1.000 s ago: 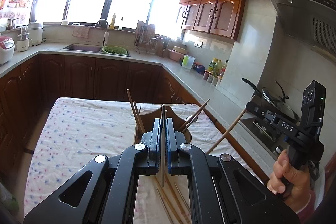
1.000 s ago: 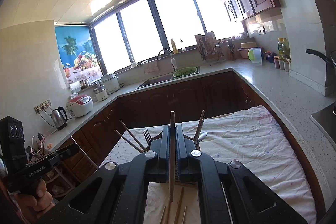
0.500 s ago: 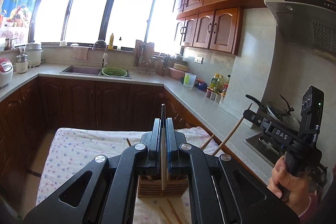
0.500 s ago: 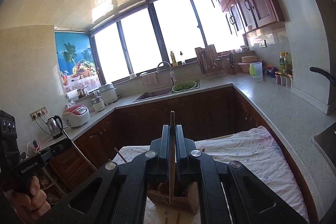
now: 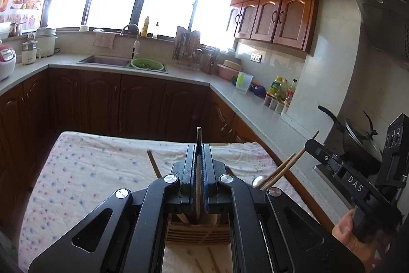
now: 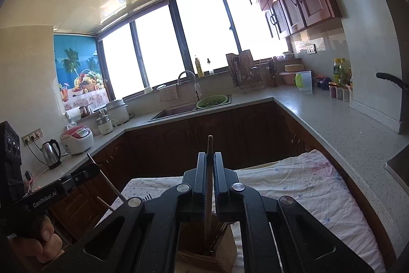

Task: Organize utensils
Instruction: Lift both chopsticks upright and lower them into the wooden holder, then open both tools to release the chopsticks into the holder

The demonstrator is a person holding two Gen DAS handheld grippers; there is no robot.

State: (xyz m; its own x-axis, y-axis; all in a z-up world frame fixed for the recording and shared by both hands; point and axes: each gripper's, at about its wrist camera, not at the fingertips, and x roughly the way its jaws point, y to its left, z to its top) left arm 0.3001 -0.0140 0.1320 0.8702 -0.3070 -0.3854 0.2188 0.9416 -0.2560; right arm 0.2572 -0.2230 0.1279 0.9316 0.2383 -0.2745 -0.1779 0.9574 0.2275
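I see the cloth-covered table [image 5: 84, 170] filling the lower view. On it, at six o'clock under both grippers, stands the wooden utensil holder [image 6: 207, 247] with chopsticks leaning out toward two o'clock. My left gripper [image 5: 199, 157] is clamped on a thin chopstick [image 5: 198, 140], upright. My right gripper [image 6: 210, 170] pinches a wooden chopstick [image 6: 210, 145], also upright.

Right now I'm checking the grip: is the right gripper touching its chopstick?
Touching. The right wrist view shows the right gripper shut on the wooden chopstick, both pads pressing its sides.
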